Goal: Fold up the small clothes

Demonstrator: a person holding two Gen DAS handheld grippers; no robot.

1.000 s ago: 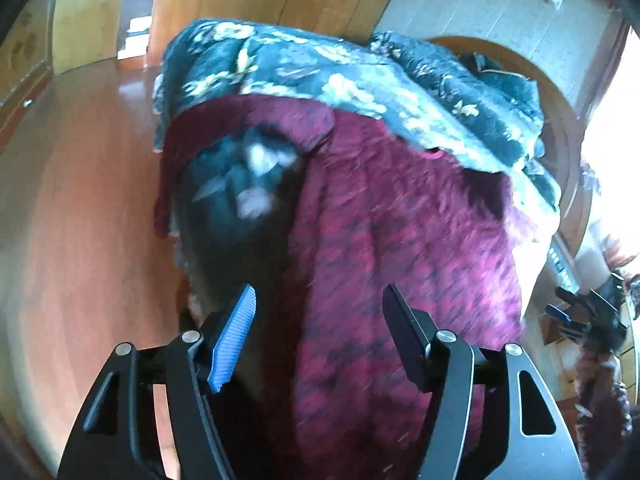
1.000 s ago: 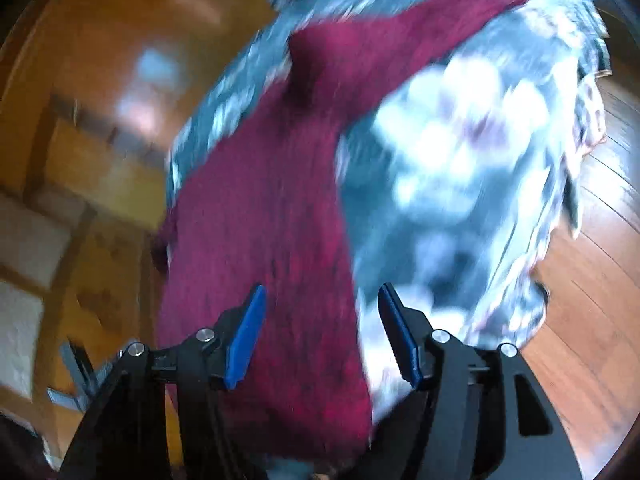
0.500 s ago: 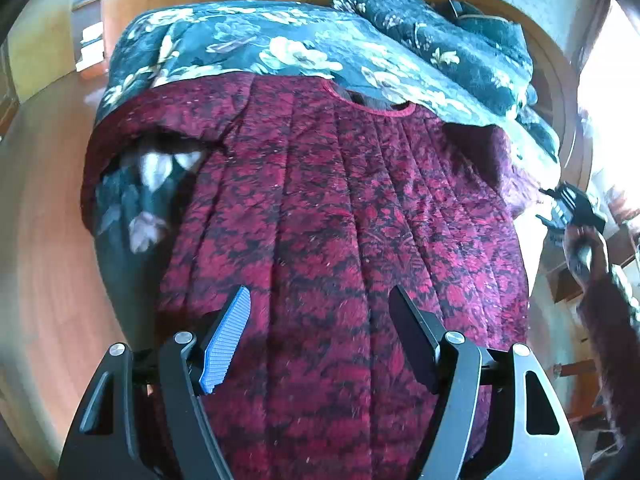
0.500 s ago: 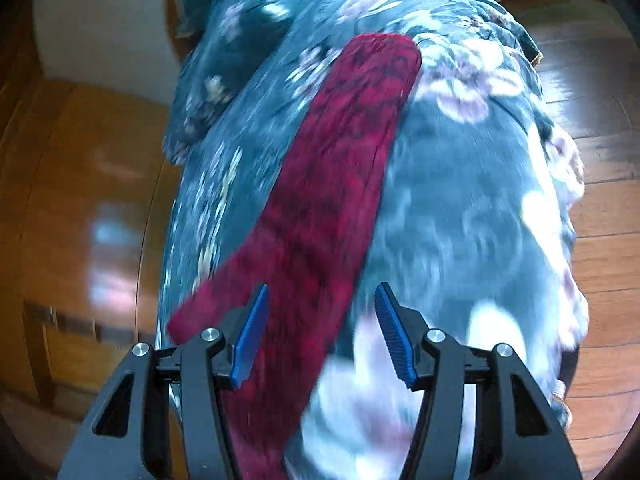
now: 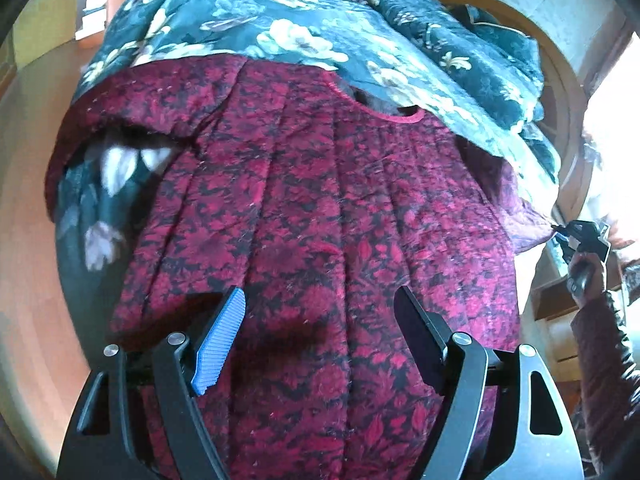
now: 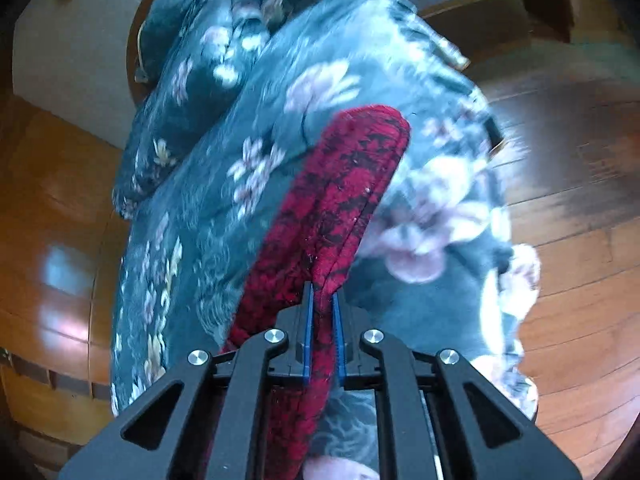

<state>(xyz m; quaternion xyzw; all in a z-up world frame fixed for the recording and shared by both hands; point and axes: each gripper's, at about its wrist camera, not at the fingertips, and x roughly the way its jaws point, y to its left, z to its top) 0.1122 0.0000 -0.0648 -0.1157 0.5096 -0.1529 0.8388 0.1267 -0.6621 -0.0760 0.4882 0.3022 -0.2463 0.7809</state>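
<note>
A dark red patterned garment (image 5: 320, 220) lies spread flat on a bed, neckline at the far end, one sleeve folded at the left. My left gripper (image 5: 320, 312) is open and empty just above the garment's near hem. My right gripper (image 6: 321, 300) is shut on the edge of the garment's red sleeve (image 6: 344, 184), which runs away from the jaws over the bedcover. In the left wrist view the right gripper (image 5: 580, 236) is at the far right, pinching the sleeve tip.
A dark teal floral bedcover (image 5: 280, 36) covers the bed, with a bunched floral quilt (image 5: 472, 48) by the round wooden headboard (image 5: 560, 92). Wooden floor (image 6: 580, 240) surrounds the bed; wooden panelling (image 6: 52, 220) stands on the far side.
My right gripper has closed on the red sleeve edge; it was open before. My left gripper has come in closer over the garment's hem and stays open.
</note>
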